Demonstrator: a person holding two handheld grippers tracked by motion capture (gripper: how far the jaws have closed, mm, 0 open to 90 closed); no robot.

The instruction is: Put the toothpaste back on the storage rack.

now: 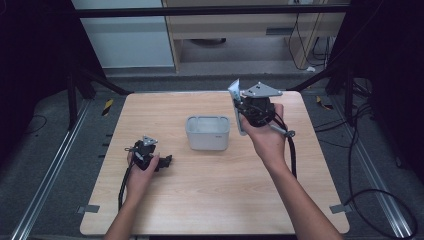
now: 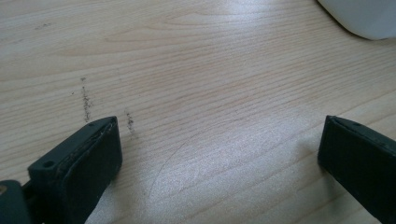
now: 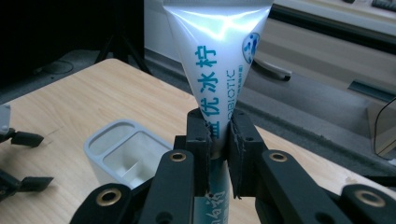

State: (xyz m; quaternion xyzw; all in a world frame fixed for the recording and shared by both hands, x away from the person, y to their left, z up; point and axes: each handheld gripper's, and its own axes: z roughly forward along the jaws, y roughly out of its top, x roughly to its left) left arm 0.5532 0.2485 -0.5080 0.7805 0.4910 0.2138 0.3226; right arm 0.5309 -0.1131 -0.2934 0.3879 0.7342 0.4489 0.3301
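**Tube held beside the holder**

Right gripper (image 3: 218, 149) clamped on a white toothpaste tube (image 3: 219, 60), raised just right of the grey holder (image 1: 207, 132). Left gripper (image 2: 219, 154) spread wide, empty, low over the surface (image 1: 210, 190), left of the holder. Probably light, soft, squashable; best pinched mid-body.

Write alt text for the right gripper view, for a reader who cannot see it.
The right gripper has its two black jaws closed on a white tube with blue print, the tube's flat crimped end pointing up. Below it to the left, a pale grey holder with open compartments stands on the wooden table, and the open jaws of the left gripper show at the left edge.
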